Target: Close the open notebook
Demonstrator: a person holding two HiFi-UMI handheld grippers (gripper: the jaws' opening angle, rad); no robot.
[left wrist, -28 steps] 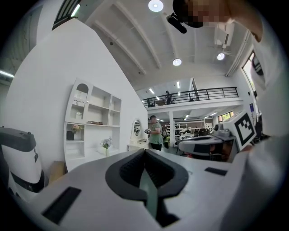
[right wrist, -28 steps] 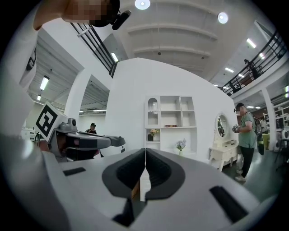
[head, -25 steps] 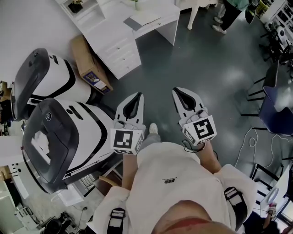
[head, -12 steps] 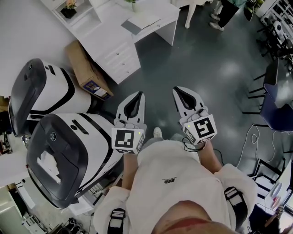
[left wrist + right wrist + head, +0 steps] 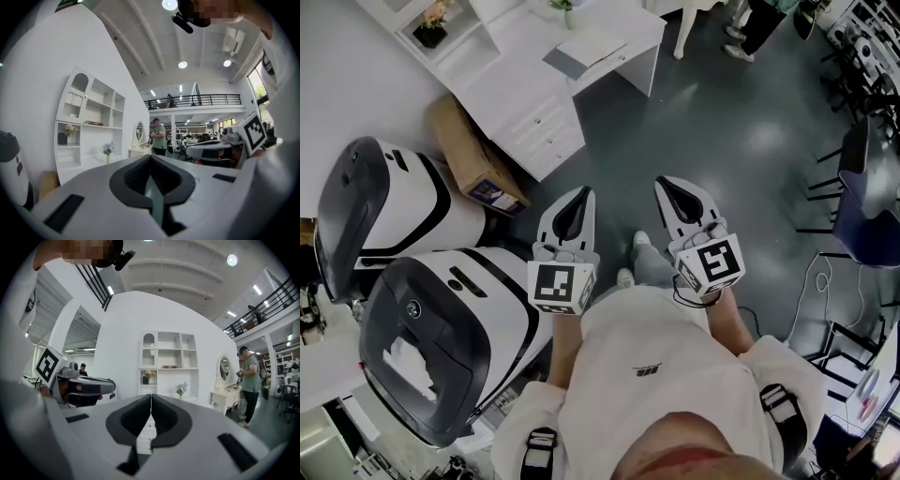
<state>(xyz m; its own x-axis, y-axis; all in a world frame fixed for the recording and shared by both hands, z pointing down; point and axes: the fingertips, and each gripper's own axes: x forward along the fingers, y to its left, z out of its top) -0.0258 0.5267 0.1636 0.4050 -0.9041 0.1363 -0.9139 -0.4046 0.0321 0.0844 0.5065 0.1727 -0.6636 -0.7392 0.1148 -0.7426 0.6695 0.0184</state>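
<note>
Since a moment ago the white desk with drawers and the brown cardboard box leaning beside it have slid up and to the left in the head view, the two big rounded white-and-black machines have shifted with them, and one of the wearer's pale shoes now shows out ahead on the dark grey floor. The two grippers keep their places in front of the white-shirted chest. The left gripper has its jaws pressed together at the tip with nothing between them. The right gripper is likewise closed and empty, level with the left one and a little apart from it. Both hang over the floor, well apart from the desk. The flat white-and-grey open notebook lies on the desk's top near its right-hand corner, too small in the head view for its pages to be made out. A small vase of pale flowers stands on the desk further along, and a person in a green top stands beyond the desk by a white dressing table with an oval mirror.
</note>
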